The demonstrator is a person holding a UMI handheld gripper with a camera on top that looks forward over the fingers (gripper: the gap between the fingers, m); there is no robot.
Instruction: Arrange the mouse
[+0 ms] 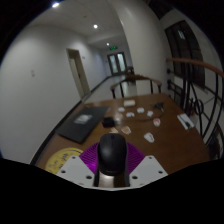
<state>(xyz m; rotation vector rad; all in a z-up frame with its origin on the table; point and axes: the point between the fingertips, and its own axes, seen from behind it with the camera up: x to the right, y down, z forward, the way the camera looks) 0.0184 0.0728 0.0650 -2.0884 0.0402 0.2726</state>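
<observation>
A black computer mouse (pixel 112 153) sits between my gripper's (pixel 112 160) two fingers, its rounded back facing the camera. The purple pads (pixel 92 160) press against both of its sides, so the gripper is shut on it. The mouse is held up above the near end of a long brown wooden table (pixel 170 145). The mouse's underside and front are hidden.
A dark flat pad or laptop (pixel 78 127) lies on the table to the left, with a yellow round thing (pixel 62 157) nearer me. Small white items (pixel 150 137) and a cup (pixel 122 117) are scattered mid-table. Chairs (pixel 135 85) stand at the far end.
</observation>
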